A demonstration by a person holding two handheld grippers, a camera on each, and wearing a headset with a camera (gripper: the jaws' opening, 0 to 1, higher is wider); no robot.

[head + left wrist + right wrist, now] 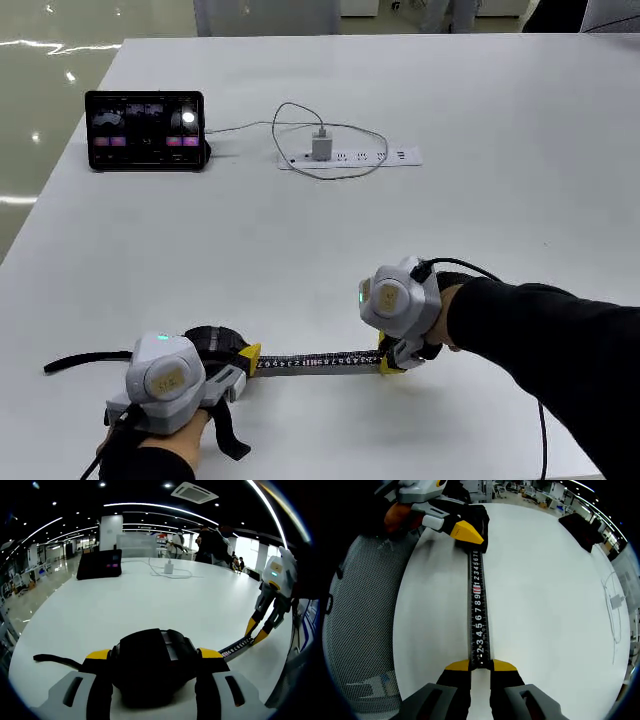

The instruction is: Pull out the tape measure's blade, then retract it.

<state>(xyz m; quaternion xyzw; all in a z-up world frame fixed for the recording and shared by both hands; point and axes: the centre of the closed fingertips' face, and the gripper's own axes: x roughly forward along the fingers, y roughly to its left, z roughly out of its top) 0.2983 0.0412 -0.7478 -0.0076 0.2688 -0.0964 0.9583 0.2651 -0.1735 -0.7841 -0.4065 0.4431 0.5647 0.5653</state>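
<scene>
While the blade (pixel 477 610) is held extended between the two tools, the pull-out step is judged to be largely complete. The tape measure case (pixel 215 343) is clamped between the yellow-tipped jaws of the left tool (pixel 245 362) and sits on the bench (pixel 400 220) near its front edge. The free end of the blade is pinched by the right tool (pixel 481 666), whose jaws are pressed together on it. In the right gripper view, the printed scale is seen running in a straight line from that tool to the mouth of the case. In the head view, the blade is seen lying flat and low over the bench surface, with the right tool well apart from the case. Whether further extension is intended cannot be determined. Retraction has not yet been carried out and is judged to be the remaining step: the blade is to be guided back into the case under control. A tablet (pixel 145 130) and a power strip (pixel 350 157) are located at the far side, well apart from the work.
</scene>
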